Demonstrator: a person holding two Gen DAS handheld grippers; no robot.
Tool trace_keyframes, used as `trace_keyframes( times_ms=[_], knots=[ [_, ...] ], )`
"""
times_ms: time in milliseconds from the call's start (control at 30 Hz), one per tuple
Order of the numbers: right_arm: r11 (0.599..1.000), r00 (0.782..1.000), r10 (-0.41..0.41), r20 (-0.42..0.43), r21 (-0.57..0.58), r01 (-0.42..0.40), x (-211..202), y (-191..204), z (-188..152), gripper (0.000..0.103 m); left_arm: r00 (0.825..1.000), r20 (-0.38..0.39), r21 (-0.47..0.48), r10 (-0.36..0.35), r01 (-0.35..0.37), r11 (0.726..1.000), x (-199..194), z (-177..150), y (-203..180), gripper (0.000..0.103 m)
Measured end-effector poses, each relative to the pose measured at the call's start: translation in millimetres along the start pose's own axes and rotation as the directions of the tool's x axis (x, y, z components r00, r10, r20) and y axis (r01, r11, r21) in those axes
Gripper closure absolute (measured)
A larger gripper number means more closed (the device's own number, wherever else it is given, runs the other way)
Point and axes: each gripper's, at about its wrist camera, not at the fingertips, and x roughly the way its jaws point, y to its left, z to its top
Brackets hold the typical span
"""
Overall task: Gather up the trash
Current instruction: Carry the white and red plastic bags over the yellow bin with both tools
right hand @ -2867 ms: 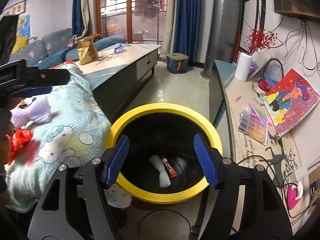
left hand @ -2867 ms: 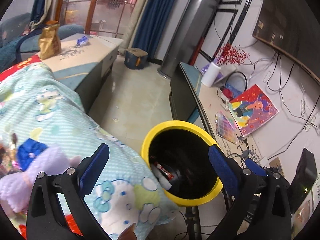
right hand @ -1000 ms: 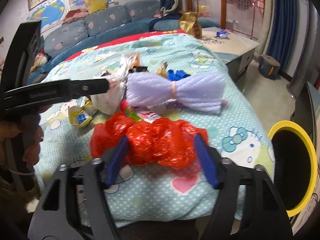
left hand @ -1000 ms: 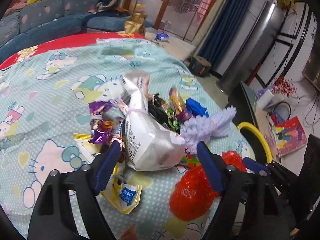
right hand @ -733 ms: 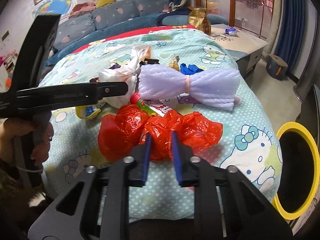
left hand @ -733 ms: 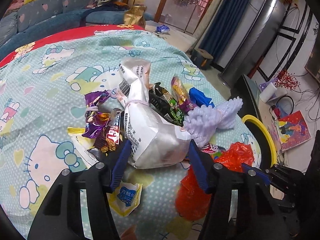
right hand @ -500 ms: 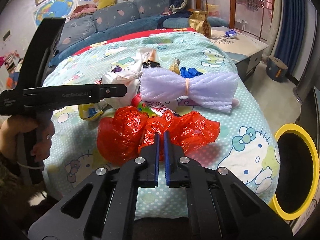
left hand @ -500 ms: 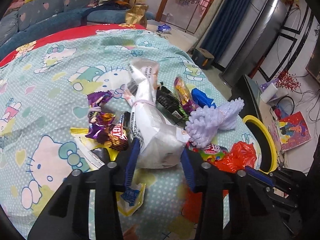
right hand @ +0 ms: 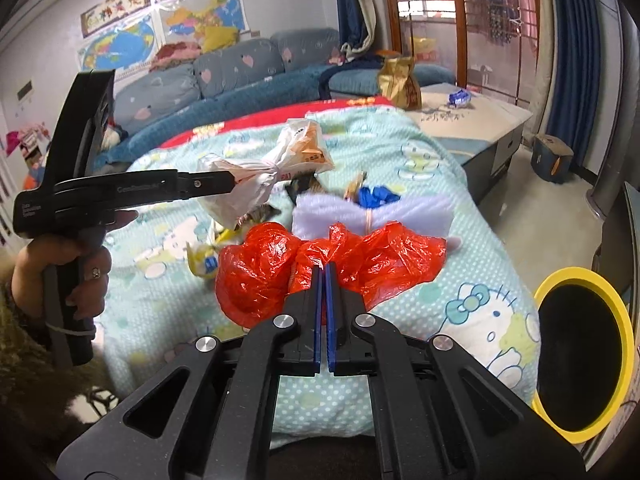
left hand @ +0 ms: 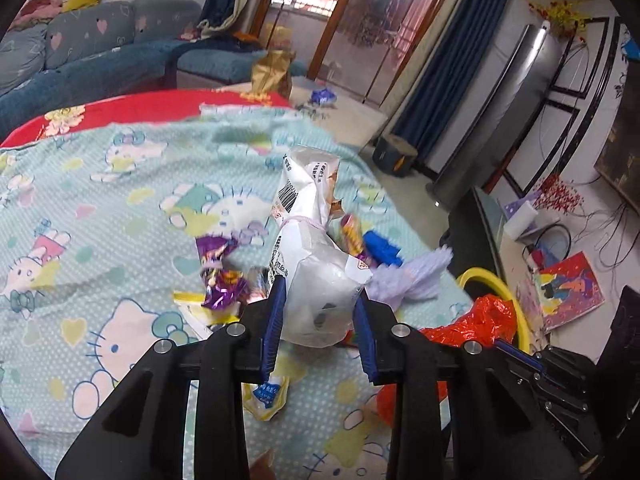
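A knotted white snack bag point(left hand: 316, 264) hangs just above the cartoon-print bedspread point(left hand: 120, 208). My left gripper point(left hand: 320, 300) has its blue pads pressing the bag's lower half, and its jaws are still closing. From the right wrist view, the same white bag point(right hand: 256, 184) sticks out past the left gripper point(right hand: 234, 182), which a hand holds. My right gripper point(right hand: 325, 270) is shut on the gathered middle of a crumpled red plastic bag point(right hand: 260, 268), raised slightly off the cover. The yellow-rimmed bin point(right hand: 624, 320) stands on the floor right of the bed.
Loose trash stays on the bedspread: a lilac foam bundle point(right hand: 400, 212), purple wrappers point(left hand: 220, 280), a blue wrapper point(right hand: 376, 196), a yellow packet point(right hand: 200, 260). A low table with a gold bag point(right hand: 400, 84) stands beyond the bed, a blue sofa point(right hand: 240, 68) behind.
Both grippers went from open to closed: the left on the white bag, the right on the red bag. Both then rose a little, taking the bags off the cover.
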Motion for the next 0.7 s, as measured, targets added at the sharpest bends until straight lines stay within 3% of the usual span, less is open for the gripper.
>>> trace_keyframes(
  times_ms=[333, 700],
  knots=[
    [0.998, 0.995, -0.047, 0.084, 0.040, 0.043, -27, -17, 11, 0.103, 0.997, 0.057, 0.026, -0.058, 0.056, 0.998, -26, 14, -24, 0.072],
    [0.988, 0.983, -0.123, 0.138, 0.115, 0.108, -41, -51, 14, 0.103, 0.991, 0.047, 0.088, -0.122, 0.117, 0.989, -15, 18, -61, 0.073]
  ],
)
